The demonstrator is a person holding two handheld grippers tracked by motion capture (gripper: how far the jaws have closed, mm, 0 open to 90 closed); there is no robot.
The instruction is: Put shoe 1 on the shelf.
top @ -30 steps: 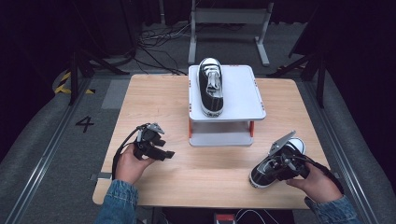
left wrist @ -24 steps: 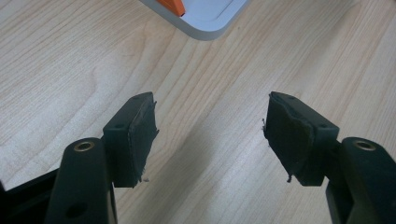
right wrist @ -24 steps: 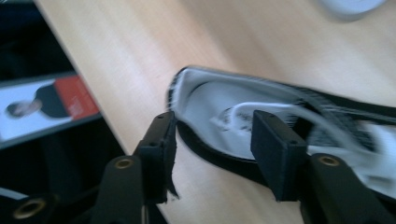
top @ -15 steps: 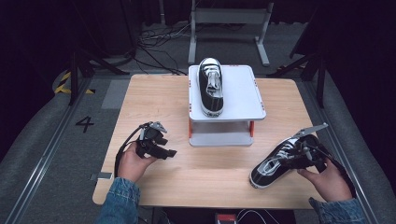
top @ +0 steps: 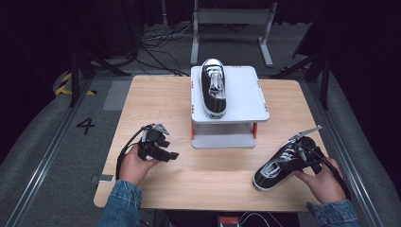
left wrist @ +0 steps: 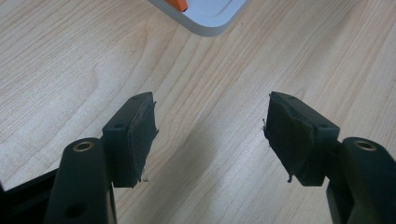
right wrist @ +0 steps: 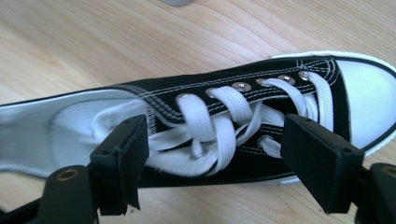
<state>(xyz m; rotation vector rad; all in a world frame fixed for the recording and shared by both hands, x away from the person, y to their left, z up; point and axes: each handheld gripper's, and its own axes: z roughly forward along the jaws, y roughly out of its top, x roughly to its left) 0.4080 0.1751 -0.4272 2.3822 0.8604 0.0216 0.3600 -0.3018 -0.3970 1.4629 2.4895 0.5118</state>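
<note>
The right hand-held gripper (right wrist: 210, 158), jaws just opened, hovers released over the black sneaker (right wrist: 261, 116); no brand shows. The left hand-held gripper (left wrist: 210, 135) gapes empty. A "4" (top: 85, 125) marks the floor.

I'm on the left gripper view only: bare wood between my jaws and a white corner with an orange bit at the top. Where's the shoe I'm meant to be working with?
Observer: One black-and-white sneaker lies on the table near its front right corner, at the right gripper.
Operator: Is the right gripper holding it?
Observer: No. Its jaws have just been opening; in the right gripper view they stand apart over the laces, pads off the shoe.
Operator: And that white corner?
Observer: It belongs to a white two-level stand at the table's middle; a second sneaker sits on its top shelf, toe pointing away from the person.
</note>
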